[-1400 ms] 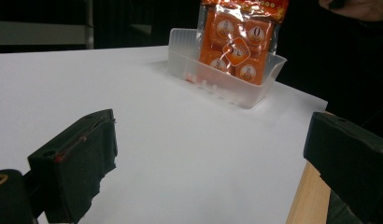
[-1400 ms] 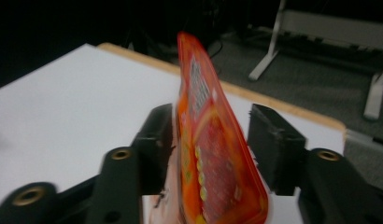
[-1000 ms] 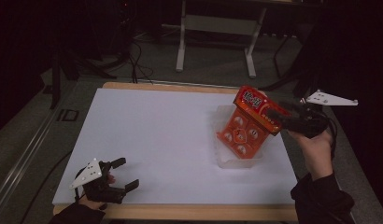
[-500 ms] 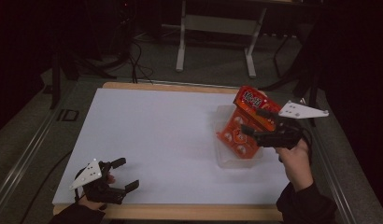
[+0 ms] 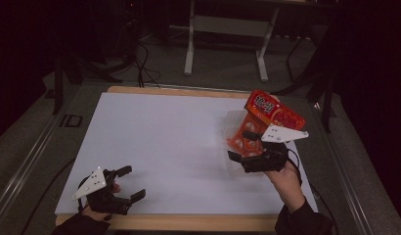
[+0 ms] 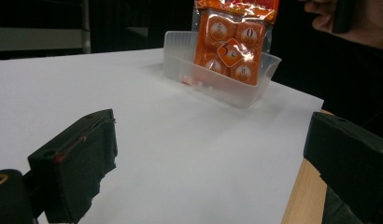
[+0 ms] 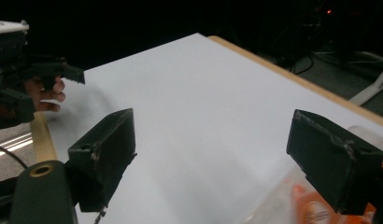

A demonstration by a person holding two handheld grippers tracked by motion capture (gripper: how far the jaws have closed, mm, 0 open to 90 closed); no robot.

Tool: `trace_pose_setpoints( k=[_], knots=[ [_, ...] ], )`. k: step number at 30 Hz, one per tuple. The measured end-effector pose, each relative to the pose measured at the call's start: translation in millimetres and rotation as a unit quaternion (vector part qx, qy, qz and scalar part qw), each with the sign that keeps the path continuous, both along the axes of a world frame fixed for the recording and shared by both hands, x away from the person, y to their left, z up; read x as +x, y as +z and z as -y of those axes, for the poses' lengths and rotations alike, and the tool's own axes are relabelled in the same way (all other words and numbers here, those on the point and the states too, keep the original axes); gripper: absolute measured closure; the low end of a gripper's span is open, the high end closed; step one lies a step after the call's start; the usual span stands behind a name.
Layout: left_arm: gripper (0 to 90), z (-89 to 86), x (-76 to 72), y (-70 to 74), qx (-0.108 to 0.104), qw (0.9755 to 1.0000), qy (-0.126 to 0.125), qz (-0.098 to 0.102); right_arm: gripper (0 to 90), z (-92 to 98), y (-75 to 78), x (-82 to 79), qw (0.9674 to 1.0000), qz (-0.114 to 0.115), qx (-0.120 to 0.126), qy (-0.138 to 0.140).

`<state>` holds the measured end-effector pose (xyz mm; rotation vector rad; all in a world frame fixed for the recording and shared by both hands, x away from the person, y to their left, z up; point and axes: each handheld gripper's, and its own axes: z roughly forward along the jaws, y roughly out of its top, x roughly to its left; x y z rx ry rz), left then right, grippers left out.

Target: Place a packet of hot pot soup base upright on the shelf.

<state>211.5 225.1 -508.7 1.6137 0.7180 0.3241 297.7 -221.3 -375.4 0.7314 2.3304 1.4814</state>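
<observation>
An orange snack bag (image 5: 267, 113) leans upright in a clear plastic tray (image 5: 233, 128) at the table's right side. The left gripper view shows the bag (image 6: 231, 42) and the tray (image 6: 217, 81) ahead. My right gripper (image 5: 239, 145) hovers at the tray's near side and points left. It is open, its jaws have just been opening, and nothing is between them. In the right gripper view the right gripper (image 7: 213, 140) has the bag (image 7: 315, 210) at its lower right. My left gripper (image 5: 132, 182) rests open and empty near the front left edge.
A white sheet (image 5: 169, 142) covers the wooden table (image 5: 189, 223). A white metal stand (image 5: 225, 29) and cables sit on the dark floor behind it. The other hand with its gripper (image 7: 26, 79) shows far off in the right gripper view.
My right gripper came away from the top of the bag and moved down and toward the near side of the tray. The bag stays leaning in the tray. The left gripper kept still.
</observation>
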Motion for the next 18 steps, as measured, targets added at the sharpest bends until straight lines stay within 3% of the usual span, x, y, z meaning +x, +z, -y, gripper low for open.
trace_pose_setpoints(
  k=[10, 18],
  knots=[
    [3.1, -0.3, -0.1, 0.4, 0.000, 1.0000, -0.001, 0.002, 15.6, -12.7, -30.3, -8.6, 0.9995, -0.021, -0.013, 0.020],
    [3.1, -0.1, -0.5, 0.9, 0.002, 1.0000, 0.000, 0.005, 15.7, -12.5, -53.1, -14.2, 0.9989, -0.036, -0.019, 0.024]
  ],
)
